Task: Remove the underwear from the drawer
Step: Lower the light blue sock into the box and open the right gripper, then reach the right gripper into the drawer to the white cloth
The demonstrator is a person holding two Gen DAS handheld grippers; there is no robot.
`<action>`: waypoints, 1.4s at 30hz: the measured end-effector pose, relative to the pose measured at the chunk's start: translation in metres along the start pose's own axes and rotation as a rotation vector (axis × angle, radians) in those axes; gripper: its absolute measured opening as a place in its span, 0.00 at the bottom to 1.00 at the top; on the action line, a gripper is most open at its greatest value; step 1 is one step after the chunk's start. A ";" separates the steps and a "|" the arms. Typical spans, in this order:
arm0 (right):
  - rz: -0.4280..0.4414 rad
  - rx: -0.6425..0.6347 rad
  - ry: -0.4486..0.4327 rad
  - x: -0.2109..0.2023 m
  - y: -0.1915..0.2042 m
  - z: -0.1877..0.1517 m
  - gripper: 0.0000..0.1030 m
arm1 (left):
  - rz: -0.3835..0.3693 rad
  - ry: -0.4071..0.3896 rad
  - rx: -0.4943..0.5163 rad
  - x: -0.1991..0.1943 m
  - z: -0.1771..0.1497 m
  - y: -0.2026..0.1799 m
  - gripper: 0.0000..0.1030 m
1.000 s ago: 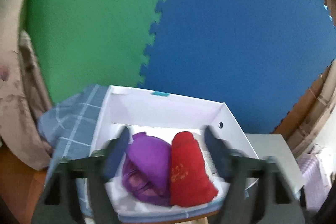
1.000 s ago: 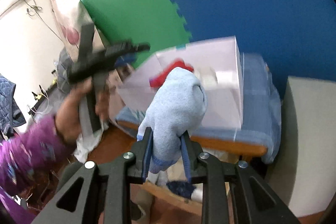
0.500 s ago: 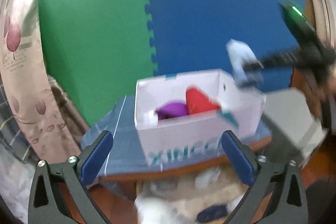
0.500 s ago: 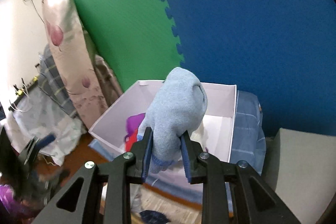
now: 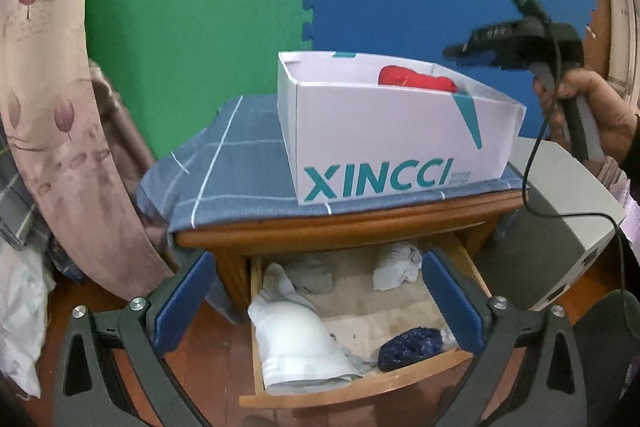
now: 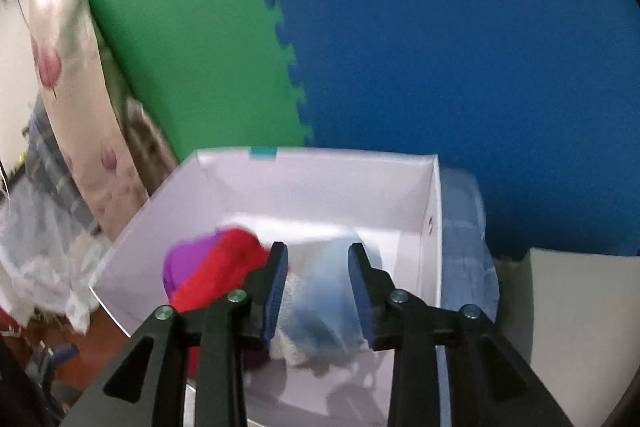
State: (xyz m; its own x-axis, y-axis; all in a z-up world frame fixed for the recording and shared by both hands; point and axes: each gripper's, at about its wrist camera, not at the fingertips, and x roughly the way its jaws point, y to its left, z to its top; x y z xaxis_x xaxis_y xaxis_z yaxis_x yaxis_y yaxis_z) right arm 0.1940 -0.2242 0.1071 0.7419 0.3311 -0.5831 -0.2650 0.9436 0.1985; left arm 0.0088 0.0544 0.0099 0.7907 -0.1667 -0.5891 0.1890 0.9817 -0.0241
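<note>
Left hand-held gripper [image 5: 316,301] hangs spread wide right above the open drawer [image 5: 356,393]; right hand-held gripper [image 6: 318,283] has just been opening, its blurry light-blue underwear [image 6: 324,303] probably released over the box [image 6: 320,183].

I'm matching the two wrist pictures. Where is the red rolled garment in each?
Left wrist view: the red garment peeks over the far rim of the white box, right of centre.
Right wrist view: red garment lies inside the box, lower left, beside a purple one.
Shared landmark: the white box.
</note>
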 end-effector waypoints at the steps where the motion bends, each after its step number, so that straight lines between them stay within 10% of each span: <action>1: 0.008 0.008 -0.059 -0.013 0.001 -0.001 0.32 | 0.003 0.013 0.001 0.003 -0.002 0.000 1.00; 7: 0.235 -0.173 -0.248 -0.106 0.038 -0.063 0.32 | -0.030 0.068 0.055 0.010 -0.011 -0.012 1.00; 15: 0.331 -0.411 0.417 -0.015 0.076 -0.198 0.32 | -0.042 0.102 -0.045 0.017 -0.012 -0.001 1.00; 30: -0.260 -1.099 0.548 0.138 0.114 -0.295 0.30 | -0.048 0.163 -0.049 0.027 -0.021 0.005 1.00; 42: -0.299 -1.299 0.445 0.189 0.115 -0.317 0.43 | -0.074 0.217 -0.021 0.037 -0.027 -0.002 1.00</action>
State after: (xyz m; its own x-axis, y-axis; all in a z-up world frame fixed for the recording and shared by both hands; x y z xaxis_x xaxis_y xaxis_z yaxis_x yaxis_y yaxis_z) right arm 0.1084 -0.0556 -0.2304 0.6808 -0.1387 -0.7192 -0.6880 0.2157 -0.6929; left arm 0.0220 0.0489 -0.0341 0.6309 -0.2168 -0.7449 0.2280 0.9696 -0.0891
